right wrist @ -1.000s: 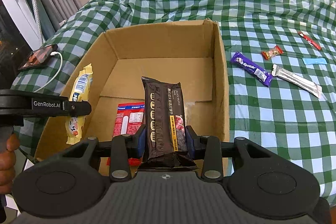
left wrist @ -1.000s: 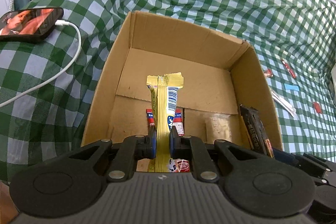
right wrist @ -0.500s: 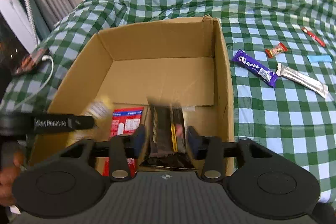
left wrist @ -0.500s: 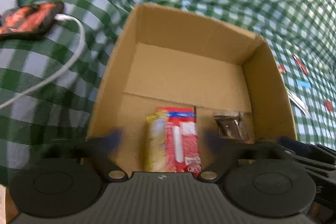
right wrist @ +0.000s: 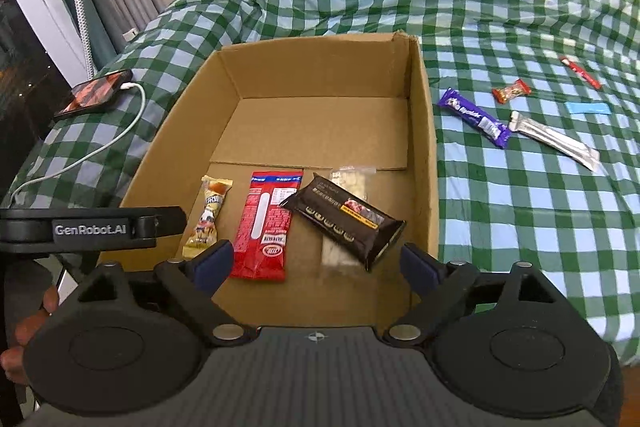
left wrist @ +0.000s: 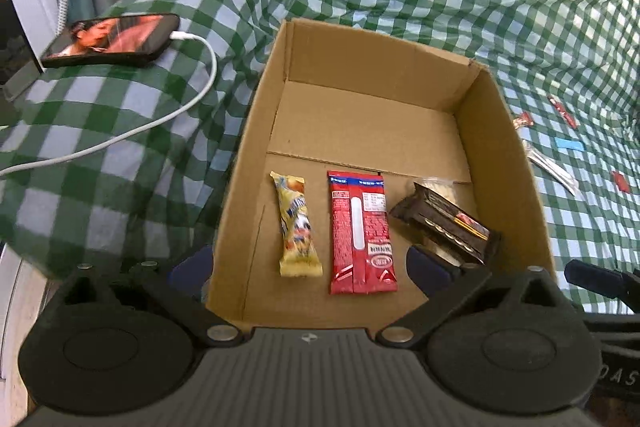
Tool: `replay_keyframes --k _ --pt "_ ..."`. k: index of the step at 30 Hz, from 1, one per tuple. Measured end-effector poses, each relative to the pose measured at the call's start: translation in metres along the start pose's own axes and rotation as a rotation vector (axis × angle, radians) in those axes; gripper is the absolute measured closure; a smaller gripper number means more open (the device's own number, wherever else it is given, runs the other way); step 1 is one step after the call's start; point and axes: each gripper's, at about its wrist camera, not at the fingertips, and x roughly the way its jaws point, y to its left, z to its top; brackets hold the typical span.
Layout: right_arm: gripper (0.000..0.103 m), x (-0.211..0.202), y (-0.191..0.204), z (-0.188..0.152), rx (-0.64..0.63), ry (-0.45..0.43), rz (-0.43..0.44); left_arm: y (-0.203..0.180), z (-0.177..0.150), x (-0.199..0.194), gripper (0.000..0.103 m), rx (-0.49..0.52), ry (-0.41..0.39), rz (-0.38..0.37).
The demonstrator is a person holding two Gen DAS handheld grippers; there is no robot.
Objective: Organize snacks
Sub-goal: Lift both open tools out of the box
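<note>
Both grippers, left [left wrist: 308, 263] and right [right wrist: 316, 263], spread wide, empty; dark bar [right wrist: 344, 219] at twelve o'clock, inside box [right wrist: 420, 115].

In the box [right wrist: 420, 131]: three snacks side by side.
Right of box: purple bar [right wrist: 474, 117], other snacks.
Left of box: phone [left wrist: 112, 40].

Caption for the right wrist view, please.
Open right gripper above cardboard box holding yellow, red and dark snack packs; more snacks on the checked cloth.
</note>
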Motion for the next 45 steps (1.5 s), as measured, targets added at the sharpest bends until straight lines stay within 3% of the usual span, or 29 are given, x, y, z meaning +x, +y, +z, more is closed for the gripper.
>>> replay_keyframes --k 8,18,45 --pt "0.01 -0.043 0.015 -0.018 -0.001 -0.087 -0.031 -0.002 -0.016 -0.048 0.0 0.008 -0.078 -0.002" --pt "0.007 -0.075 0.025 -0.037 -0.033 -0.133 -0.019 -0.009 -0.032 -0.087 0.0 0.032 -0.135 -0.012" --pt "0.004 -0.097 0.02 -0.048 0.0 -0.178 -0.021 -0.011 -0.039 -0.104 0.0 0.053 -0.153 -0.018"
